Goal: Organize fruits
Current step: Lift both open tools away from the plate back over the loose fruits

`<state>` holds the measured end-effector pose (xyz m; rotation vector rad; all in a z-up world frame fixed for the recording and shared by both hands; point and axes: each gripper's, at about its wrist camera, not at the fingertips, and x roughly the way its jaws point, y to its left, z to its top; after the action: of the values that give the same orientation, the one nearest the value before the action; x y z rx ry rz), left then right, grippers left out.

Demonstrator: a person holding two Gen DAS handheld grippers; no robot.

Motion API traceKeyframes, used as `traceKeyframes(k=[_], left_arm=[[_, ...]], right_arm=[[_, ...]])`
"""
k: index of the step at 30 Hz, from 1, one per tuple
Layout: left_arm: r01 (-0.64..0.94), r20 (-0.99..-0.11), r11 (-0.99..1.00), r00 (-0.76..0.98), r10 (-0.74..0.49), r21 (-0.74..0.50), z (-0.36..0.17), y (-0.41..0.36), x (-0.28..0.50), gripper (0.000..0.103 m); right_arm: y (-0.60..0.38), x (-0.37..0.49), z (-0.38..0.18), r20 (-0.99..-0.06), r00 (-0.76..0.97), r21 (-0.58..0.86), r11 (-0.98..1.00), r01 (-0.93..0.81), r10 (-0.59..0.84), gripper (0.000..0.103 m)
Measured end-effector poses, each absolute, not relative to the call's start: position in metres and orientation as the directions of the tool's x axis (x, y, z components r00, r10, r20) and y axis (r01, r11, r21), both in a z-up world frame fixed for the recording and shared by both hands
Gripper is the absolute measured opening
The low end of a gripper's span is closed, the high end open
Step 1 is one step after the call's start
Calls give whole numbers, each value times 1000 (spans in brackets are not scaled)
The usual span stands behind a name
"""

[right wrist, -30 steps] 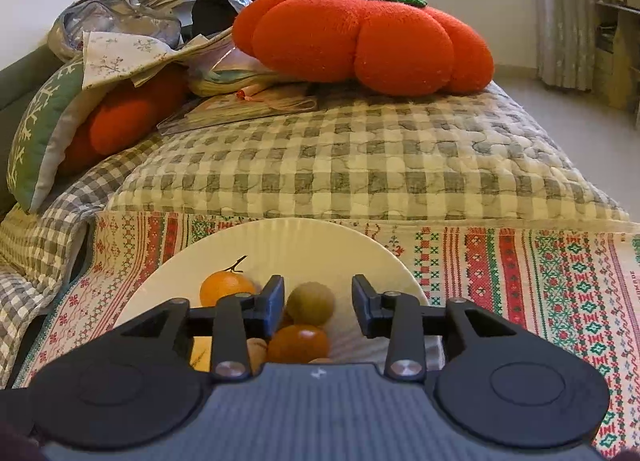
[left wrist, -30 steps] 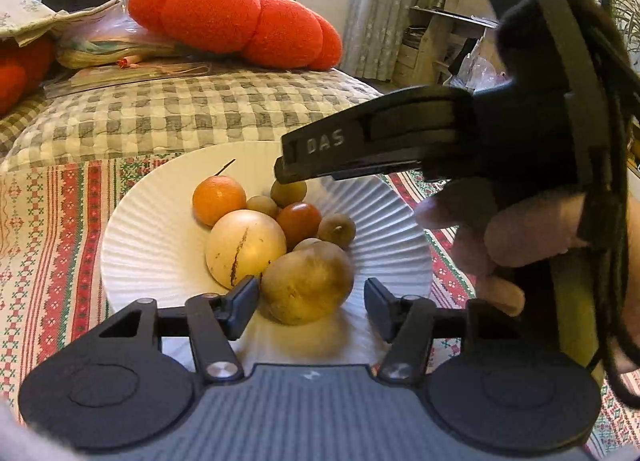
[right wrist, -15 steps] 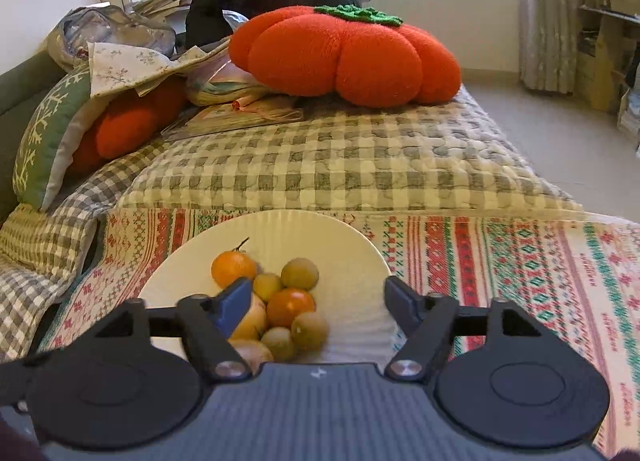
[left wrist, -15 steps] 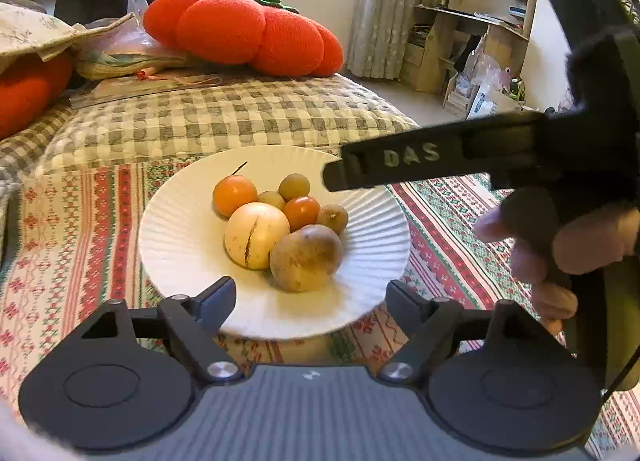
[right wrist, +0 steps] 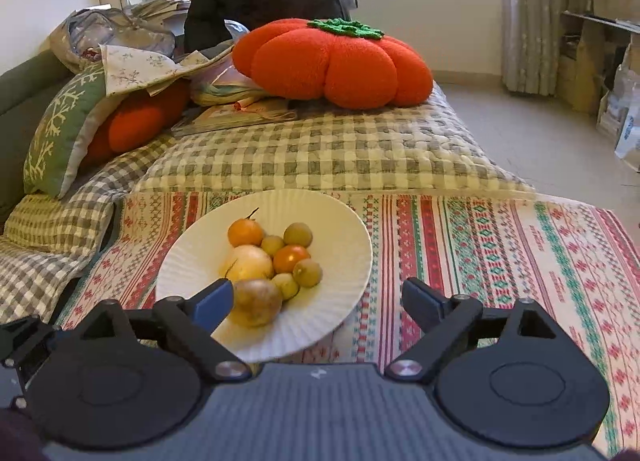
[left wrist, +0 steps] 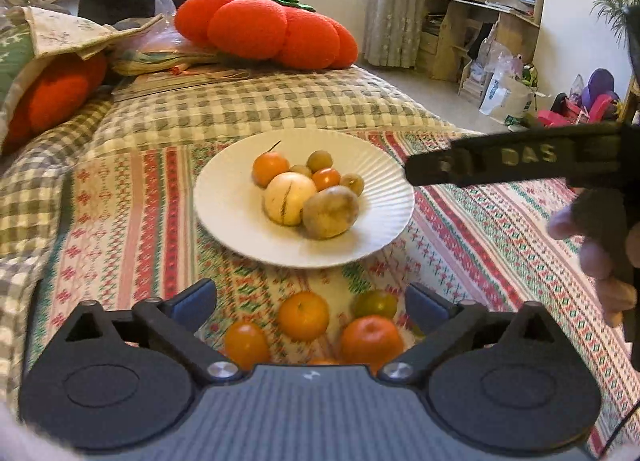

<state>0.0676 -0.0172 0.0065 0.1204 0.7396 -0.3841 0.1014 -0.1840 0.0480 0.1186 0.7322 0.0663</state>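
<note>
My left gripper (left wrist: 310, 303) points forward and downward, its two blue-padded fingers (left wrist: 192, 301) spread far apart, and the jaws are opening with nothing pressed between the pads. My right gripper (right wrist: 318, 303) takes the same forward, downward tilt; its jaws are opening too, wide, and its pads grip nothing. In the left wrist view the right gripper's black body reaches in from the right edge as a long bar, level across the frame, its tip pointing left. My right hand (left wrist: 600, 257) wraps the handle beneath that bar, fingers curled around it, at the far right edge. My left hand does not show in either view.
</note>
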Motion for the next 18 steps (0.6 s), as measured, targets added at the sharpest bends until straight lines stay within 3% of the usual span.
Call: traceKeyframes(k=[18], left_arm=[[277,-706,959,668,-234,-56,10,21,31,96]], right_arm=[[-171,38,42,-680,728,139,990,18,82,99]])
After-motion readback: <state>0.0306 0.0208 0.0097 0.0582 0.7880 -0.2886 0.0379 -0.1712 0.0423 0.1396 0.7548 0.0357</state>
